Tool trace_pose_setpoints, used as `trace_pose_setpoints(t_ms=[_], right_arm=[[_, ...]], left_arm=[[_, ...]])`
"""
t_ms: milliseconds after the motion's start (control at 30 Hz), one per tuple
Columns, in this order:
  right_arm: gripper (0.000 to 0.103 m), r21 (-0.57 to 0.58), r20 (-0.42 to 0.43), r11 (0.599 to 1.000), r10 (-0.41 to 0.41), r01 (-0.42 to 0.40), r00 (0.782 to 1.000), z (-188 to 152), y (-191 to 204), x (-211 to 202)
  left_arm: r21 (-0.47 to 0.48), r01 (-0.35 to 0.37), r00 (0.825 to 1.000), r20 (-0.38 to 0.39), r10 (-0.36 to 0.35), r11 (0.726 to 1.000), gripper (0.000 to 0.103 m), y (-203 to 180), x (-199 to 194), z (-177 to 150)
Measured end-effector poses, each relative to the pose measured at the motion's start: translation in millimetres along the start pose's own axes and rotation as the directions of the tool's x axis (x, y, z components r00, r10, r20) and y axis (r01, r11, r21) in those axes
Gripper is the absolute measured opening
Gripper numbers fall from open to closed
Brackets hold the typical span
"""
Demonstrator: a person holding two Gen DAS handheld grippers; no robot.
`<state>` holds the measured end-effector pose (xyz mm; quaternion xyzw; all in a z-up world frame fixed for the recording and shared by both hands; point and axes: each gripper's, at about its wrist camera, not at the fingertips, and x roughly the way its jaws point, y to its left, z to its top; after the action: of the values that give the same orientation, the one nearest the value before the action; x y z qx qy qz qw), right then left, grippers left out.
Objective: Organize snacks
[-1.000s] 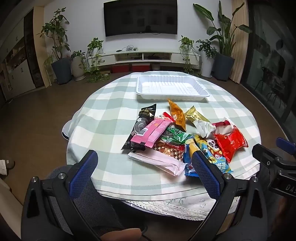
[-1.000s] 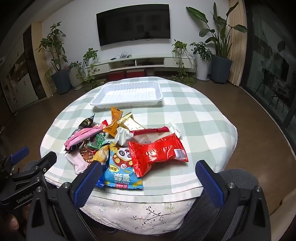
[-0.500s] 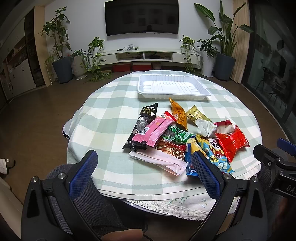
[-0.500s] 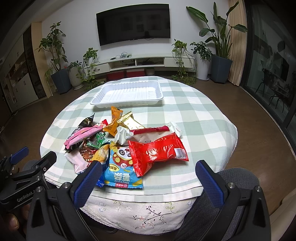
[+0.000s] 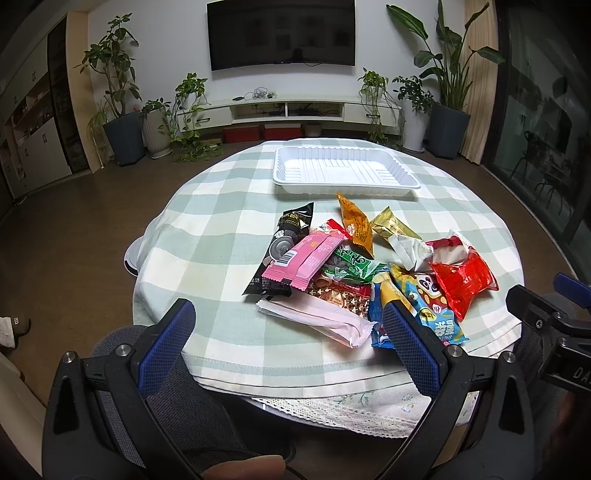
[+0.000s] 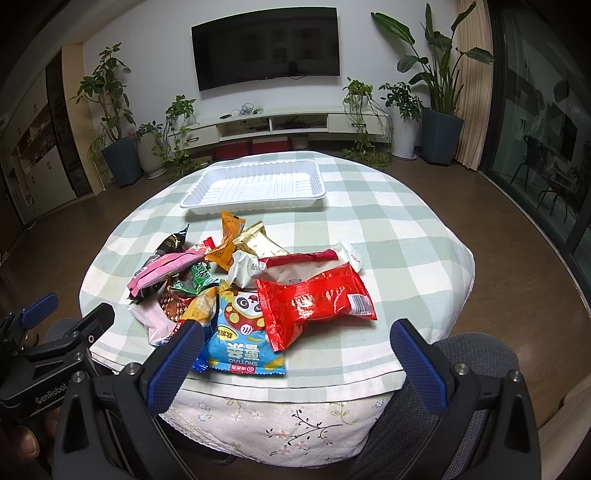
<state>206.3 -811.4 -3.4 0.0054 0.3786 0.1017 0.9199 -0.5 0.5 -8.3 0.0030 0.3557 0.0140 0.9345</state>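
Nearest the lens, the left gripper (image 5: 290, 343) hangs at the table's near edge with its blue-padded fingers (image 5: 165, 347) spread wide and nothing between them. The right gripper (image 6: 295, 360) sits likewise at its own near edge, jaws wide apart and empty, over the lace trim of the checked tablecloth (image 6: 406, 236).

Just beyond the left gripper, at 12 o'clock, lies a pale pink packet (image 5: 317, 320); at its 1 o'clock a blue panda packet (image 5: 432, 306) lies partly behind the right-hand finger. In the right wrist view that same blue panda packet (image 6: 245, 332) lies just ahead at 11 o'clock, with a red packet (image 6: 317, 301) touching it at 12 o'clock.

Further in, the pile of snacks continues: a bright pink packet (image 5: 306, 258) overlaps a black packet (image 5: 282, 247) at its 10 o'clock, and a green packet (image 5: 351, 264) lies just to its 3 o'clock. A white wrapper (image 5: 410, 251) sits between the green packet and the red packet. Beyond them, an orange packet (image 5: 354, 223) and a gold packet (image 5: 393, 227) lie side by side, the pile's farthest pieces.

Past the pile, at 12 o'clock, apart from the orange packet, a white tray (image 5: 345, 182) rests on the cloth with nothing in it.

Far off stand potted plants (image 5: 118, 110) and a wall television (image 5: 280, 33).
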Motion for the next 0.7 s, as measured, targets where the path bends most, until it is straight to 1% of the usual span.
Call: trace_pose_setpoints(t_ms=[700], right_arm=[[0.103, 0.0, -0.001, 1.0, 0.0, 0.0, 1.0, 0.1, 0.7, 0.6]], left_arm=[[0.002, -0.001, 1.0, -0.004, 0.001, 1.0, 0.103, -0.9, 0.2, 0.4]])
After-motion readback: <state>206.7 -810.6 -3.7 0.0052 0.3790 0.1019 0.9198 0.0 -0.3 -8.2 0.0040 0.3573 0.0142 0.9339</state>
